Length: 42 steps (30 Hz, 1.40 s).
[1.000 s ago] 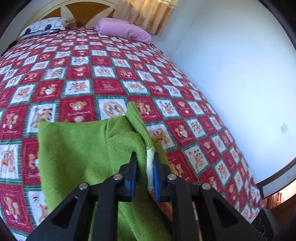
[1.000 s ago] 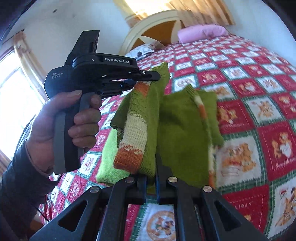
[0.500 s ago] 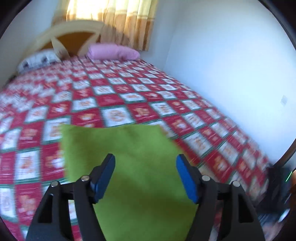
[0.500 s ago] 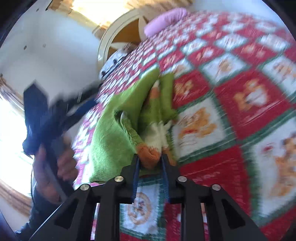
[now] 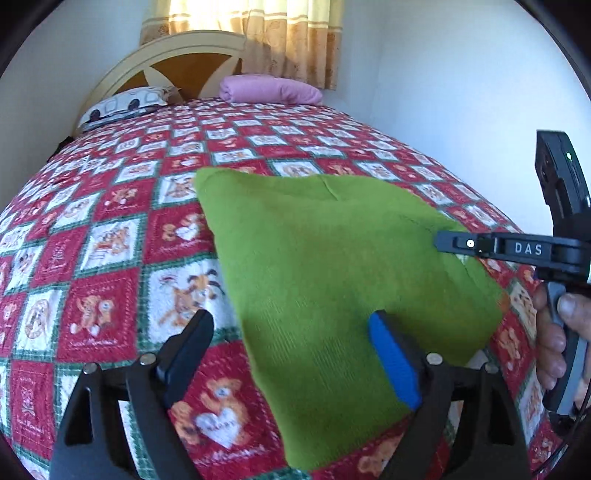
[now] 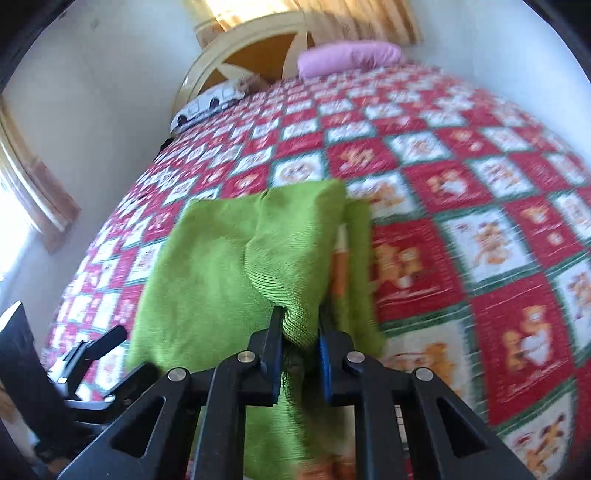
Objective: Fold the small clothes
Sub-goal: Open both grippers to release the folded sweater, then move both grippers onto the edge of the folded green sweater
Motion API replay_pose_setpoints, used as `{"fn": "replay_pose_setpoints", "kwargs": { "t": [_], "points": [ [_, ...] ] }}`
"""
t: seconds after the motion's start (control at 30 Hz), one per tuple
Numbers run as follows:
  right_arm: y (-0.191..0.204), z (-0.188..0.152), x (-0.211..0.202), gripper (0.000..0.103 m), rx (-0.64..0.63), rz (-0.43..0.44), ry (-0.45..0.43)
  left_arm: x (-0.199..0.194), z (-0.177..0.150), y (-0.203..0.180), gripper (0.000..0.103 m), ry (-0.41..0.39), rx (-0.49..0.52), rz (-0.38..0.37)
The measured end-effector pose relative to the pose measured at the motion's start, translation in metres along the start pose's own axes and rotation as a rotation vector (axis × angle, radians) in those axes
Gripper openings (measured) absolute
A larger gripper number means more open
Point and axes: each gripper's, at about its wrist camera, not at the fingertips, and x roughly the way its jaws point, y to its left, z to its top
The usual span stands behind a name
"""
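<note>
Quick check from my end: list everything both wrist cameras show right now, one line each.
green knitted sweater: one, green with orange and cream trim, folded on the quilt.
quilt: one, red, white and green teddy-bear squares, covers the bed.
pink pillow: one, pink, by the headboard.
patterned pillow: one, white with dark print, beside it.
headboard: one, cream and brown, far end.
curtain: one, beige, behind the headboard.
left gripper: jaws opening, wide, gripping nothing.
right gripper: closing on a sweater fold.
hand: one, on the right gripper's handle.
</note>
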Motion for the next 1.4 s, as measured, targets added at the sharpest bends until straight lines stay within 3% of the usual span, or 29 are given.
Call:
{"fn": "replay_pose_setpoints", "kwargs": {
  "t": [0.1, 0.23, 0.27, 0.3, 0.33, 0.4, 0.47, 0.53, 0.63, 0.77, 0.83, 0.87, 0.93, 1.0, 1.07, 1.17, 1.23, 1.3, 1.4],
  "points": [
    [-0.019, -0.014, -0.004, 0.014, 0.018, -0.028, 0.011, 0.000, -0.009, 0.000, 0.099, -0.004, 0.016, -0.002],
    [-0.027, -0.016, 0.002, 0.016, 0.004, -0.024, 0.022, 0.009, -0.016, 0.008, 0.099, 0.030, -0.039, -0.031],
    [-0.020, -0.011, 0.000, 0.025, -0.019, -0.046, 0.011, 0.005, -0.016, 0.010, 0.099, 0.022, -0.049, -0.035],
    [-0.012, -0.007, -0.008, 0.043, -0.045, -0.083, -0.014, -0.002, -0.014, 0.013, 0.099, 0.001, -0.054, -0.029],
    [-0.005, -0.005, -0.014, 0.048, -0.067, -0.115, -0.042, -0.011, -0.011, 0.017, 0.099, -0.041, -0.062, -0.005],
    [0.018, 0.003, -0.034, 0.049, -0.156, -0.140, -0.138, -0.021, -0.006, 0.024, 0.099, -0.091, -0.081, 0.030],
    [0.040, 0.014, -0.037, 0.049, -0.239, -0.115, -0.154, -0.018, -0.002, 0.031, 0.100, -0.086, -0.108, 0.041],
    [0.048, 0.029, -0.021, 0.049, -0.226, -0.020, -0.100, -0.008, -0.002, 0.033, 0.100, -0.045, -0.118, 0.042],
    [0.039, 0.052, 0.024, 0.049, -0.130, 0.017, 0.017, 0.003, -0.010, 0.029, 0.101, -0.014, -0.116, 0.054],
    [0.002, 0.060, 0.083, 0.047, -0.060, -0.141, 0.130, 0.009, -0.016, 0.032, 0.103, 0.004, -0.146, 0.028],
    [-0.017, 0.059, 0.086, 0.047, -0.032, -0.155, 0.082, 0.011, -0.019, 0.033, 0.103, 0.006, -0.160, 0.006],
    [-0.023, 0.057, 0.087, 0.055, -0.026, -0.171, 0.073, 0.012, -0.020, 0.033, 0.103, 0.007, -0.163, 0.000],
    [-0.034, 0.054, 0.086, 0.057, 0.013, -0.146, 0.069, 0.013, -0.021, 0.034, 0.103, 0.008, -0.174, -0.015],
    [-0.032, 0.054, 0.076, 0.059, 0.006, -0.174, 0.051, 0.012, -0.023, 0.038, 0.103, 0.004, -0.194, -0.029],
    [-0.017, 0.051, 0.049, 0.059, -0.040, -0.224, -0.022, 0.012, -0.025, 0.043, 0.103, 0.003, -0.227, -0.050],
    [0.009, 0.039, 0.005, 0.061, -0.100, -0.140, -0.117, 0.012, -0.027, 0.044, 0.103, 0.005, -0.243, -0.061],
    [0.029, 0.025, -0.012, 0.061, -0.172, -0.052, -0.133, 0.010, -0.026, 0.041, 0.103, -0.001, -0.233, -0.048],
    [0.047, 0.005, -0.016, 0.061, -0.265, 0.034, -0.098, 0.009, -0.027, 0.040, 0.103, -0.005, -0.225, -0.037],
    [0.048, -0.018, 0.002, 0.060, -0.309, 0.005, -0.009, 0.009, -0.027, 0.040, 0.103, -0.003, -0.226, -0.040]
  ]
}}
